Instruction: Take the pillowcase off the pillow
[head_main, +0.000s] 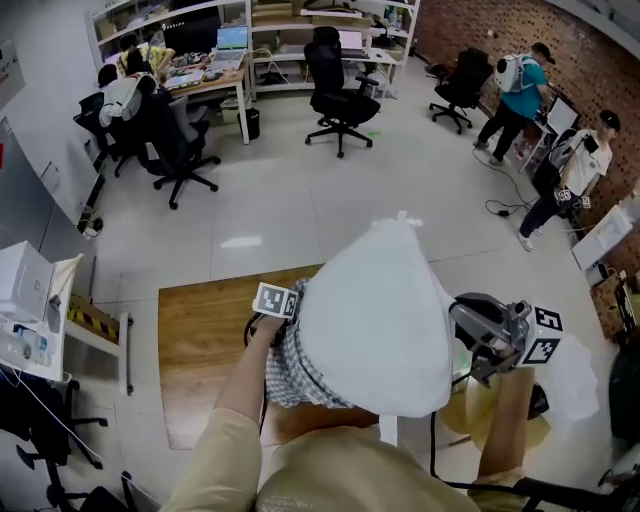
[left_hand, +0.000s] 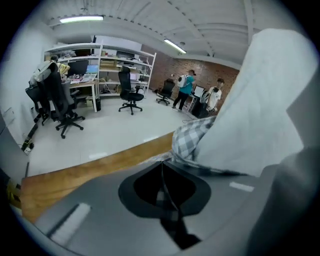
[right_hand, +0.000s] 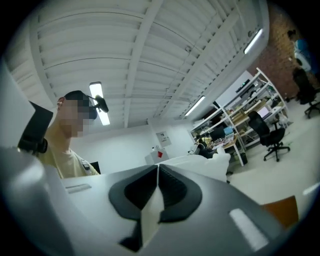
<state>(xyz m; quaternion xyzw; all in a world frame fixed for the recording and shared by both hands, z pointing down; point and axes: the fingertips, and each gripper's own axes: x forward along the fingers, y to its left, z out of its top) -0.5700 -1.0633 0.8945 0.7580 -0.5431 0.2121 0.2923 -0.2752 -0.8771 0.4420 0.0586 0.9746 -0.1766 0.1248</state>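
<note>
Stripping looks well along: the one checked pillowcase (head_main: 288, 368) is bunched at the lower left end of the one white pillow (head_main: 375, 320), which is held up above the wooden worktop (head_main: 200, 340). Of the two grippers, the left gripper (left_hand: 161, 164) has its fingers pinching checked cloth, and the right gripper (right_hand: 157, 170) pinches white fabric, seemingly the pillow. Next, I judge, the left should draw the case clear while the right holds firm.
</note>
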